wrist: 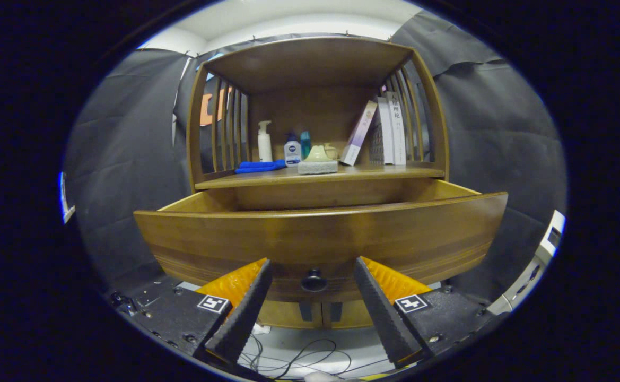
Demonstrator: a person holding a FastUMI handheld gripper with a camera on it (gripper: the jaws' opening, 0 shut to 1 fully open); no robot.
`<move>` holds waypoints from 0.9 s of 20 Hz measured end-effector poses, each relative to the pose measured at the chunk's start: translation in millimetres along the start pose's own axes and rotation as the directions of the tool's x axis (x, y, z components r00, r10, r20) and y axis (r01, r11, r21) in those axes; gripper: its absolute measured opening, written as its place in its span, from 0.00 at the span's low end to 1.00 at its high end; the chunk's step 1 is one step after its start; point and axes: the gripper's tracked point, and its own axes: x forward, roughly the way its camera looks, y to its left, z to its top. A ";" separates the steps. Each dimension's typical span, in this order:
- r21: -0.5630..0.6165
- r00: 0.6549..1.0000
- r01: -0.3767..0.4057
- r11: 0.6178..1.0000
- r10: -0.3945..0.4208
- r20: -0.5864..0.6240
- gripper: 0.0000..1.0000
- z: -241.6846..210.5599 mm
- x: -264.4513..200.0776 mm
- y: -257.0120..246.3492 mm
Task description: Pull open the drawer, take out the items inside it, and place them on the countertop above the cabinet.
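The drawer (pixel 320 233) stands pulled out toward the gripper (pixel 312 270); its fingers (pixel 246 307) are spread wide, flanking the knob (pixel 314 280), seemingly not touching.

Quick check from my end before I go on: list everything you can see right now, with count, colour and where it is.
drawer: one, brown wood, pulled open below the countertop; inside hidden by its front
knob: one, dark, on the drawer front, between the fingers and untouched
countertop: one, brown wood, above the drawer
cloth: one, blue, folded on the countertop, left of the sponge
sponge: one, grey-green, front middle of the countertop
bottles: three, one white pump, one white with blue, one teal, behind the cloth and sponge
books: about four, pale, leaning at the countertop's right
cables: several, dark, on the floor beneath the fingers
gripper: one, black fingers with orange backing, open, either side of the knob
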 end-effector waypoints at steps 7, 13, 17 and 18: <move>0.009 0.999 0.043 0.999 -0.044 0.029 1.00 4.0 3.7 2.9; -0.014 0.998 0.050 0.999 -0.050 0.036 0.99 16.6 41.6 -0.4; -0.013 0.998 0.055 0.998 -0.054 0.040 0.99 25.7 72.4 -0.8; -0.017 0.998 0.058 0.998 -0.057 0.038 1.00 27.4 80.3 -1.5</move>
